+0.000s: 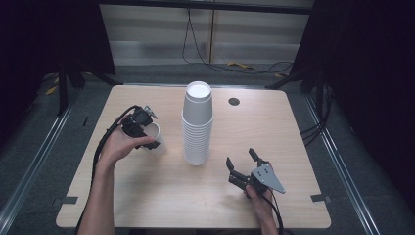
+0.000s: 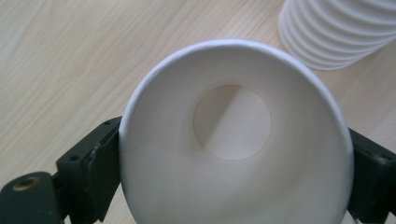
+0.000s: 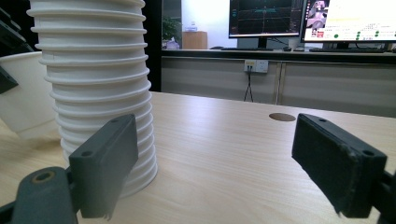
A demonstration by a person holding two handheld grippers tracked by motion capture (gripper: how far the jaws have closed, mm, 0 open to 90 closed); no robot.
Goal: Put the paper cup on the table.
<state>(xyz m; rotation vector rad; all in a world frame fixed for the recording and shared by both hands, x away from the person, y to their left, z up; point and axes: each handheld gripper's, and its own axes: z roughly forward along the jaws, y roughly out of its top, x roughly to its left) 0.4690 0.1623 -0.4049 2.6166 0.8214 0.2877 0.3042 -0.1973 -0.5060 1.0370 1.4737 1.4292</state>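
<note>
A single white paper cup (image 2: 233, 140) sits between the jaws of my left gripper (image 2: 233, 177), which is shut on its sides just below the rim. Its open mouth faces the camera. In the high view that cup (image 1: 156, 139) is tilted at the table's left, held by the left gripper (image 1: 149, 135). A tall stack of white paper cups (image 1: 197, 125) stands upside down in the middle of the table. My right gripper (image 1: 241, 157) is open near the front right, pointing at the stack (image 3: 95, 70), with nothing between its jaws (image 3: 224, 163).
The light wooden table (image 1: 274, 132) has a round cable hole (image 1: 234, 101) behind and right of the stack. Cables (image 1: 230, 63) lie on the floor beyond the far edge. Monitors (image 3: 327, 18) stand in the background of the right gripper view.
</note>
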